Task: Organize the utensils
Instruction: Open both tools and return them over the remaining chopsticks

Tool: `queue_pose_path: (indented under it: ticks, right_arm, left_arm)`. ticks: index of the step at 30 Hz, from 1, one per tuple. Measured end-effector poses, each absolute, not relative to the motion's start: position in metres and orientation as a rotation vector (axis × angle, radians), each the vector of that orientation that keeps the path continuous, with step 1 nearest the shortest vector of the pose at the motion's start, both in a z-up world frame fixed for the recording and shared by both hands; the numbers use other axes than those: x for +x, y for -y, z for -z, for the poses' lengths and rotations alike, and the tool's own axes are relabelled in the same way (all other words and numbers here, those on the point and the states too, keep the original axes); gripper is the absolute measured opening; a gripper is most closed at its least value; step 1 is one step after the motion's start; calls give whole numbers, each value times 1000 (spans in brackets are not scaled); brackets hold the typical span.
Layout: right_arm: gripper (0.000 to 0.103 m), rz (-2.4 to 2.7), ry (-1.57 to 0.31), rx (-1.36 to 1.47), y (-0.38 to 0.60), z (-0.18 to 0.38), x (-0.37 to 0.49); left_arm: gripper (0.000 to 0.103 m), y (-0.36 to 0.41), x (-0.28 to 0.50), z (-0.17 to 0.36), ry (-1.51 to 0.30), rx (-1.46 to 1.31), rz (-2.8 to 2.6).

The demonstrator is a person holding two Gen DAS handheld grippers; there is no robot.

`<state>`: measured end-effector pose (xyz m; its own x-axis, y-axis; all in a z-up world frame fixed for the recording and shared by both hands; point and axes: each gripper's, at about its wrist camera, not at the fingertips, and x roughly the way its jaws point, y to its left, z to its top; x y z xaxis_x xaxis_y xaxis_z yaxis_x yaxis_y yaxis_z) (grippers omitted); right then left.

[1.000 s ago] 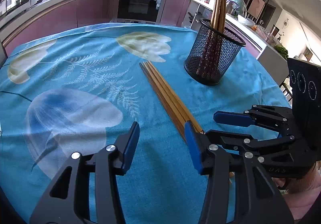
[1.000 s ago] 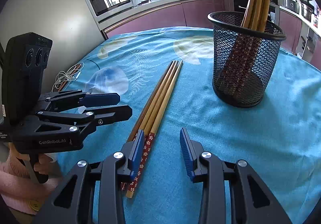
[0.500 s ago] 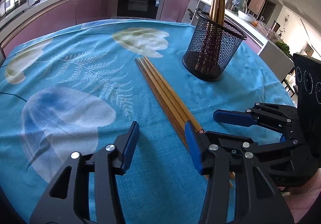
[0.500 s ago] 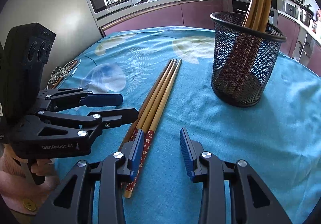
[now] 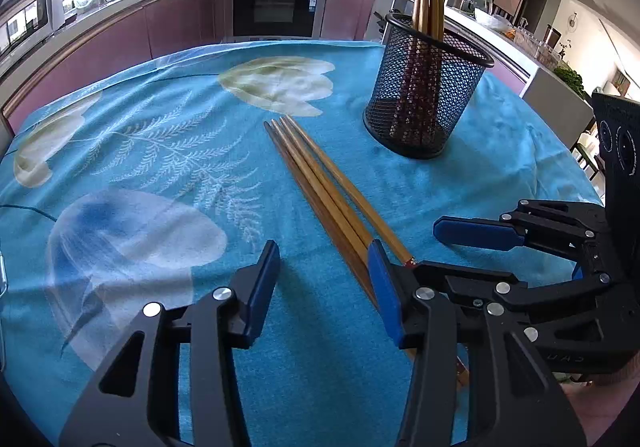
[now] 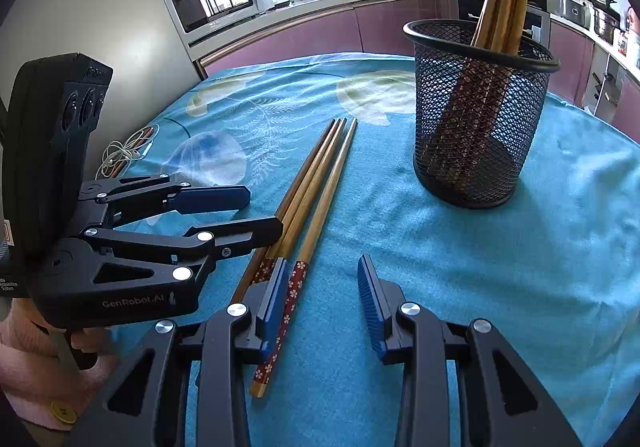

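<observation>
Both empty: left tool (image 5: 323, 279) is closing with nothing between its pads, right tool (image 6: 322, 301) half spread, beside the chopsticks (image 6: 310, 203) on the table (image 6: 520, 267).

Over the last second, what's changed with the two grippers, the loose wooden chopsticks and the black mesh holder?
Little. The left gripper edged toward the loose wooden chopsticks on the blue cloth, its jaws closing slightly on nothing. One chopstick has fanned slightly from the other two. Nothing was gripped or released. The right gripper stayed open and still, and the black mesh holder kept its place and its chopsticks.
</observation>
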<state>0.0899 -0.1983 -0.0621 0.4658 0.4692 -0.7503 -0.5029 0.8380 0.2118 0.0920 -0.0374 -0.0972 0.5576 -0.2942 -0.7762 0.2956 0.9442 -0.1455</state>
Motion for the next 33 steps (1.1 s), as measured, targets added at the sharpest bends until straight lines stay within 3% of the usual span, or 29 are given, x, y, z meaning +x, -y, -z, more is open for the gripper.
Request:
queue_pose_path:
  ticks: [12, 15, 21, 33]
  right_arm:
    - [34, -597, -906, -43, 199, 62, 89]
    - [34, -598, -905, -45, 200, 62, 89]
    - [34, -594, -903, -56, 198, 61, 89]
    - [34, -577, -905, -80, 192, 60, 95]
  left_arm:
    - [37, 32, 91, 98, -921, -9, 346]
    - [28, 31, 90, 97, -921, -13, 359]
    - [23, 31, 90, 96, -922, -14, 355]
    - [28, 26, 95, 97, -932, -39, 360]
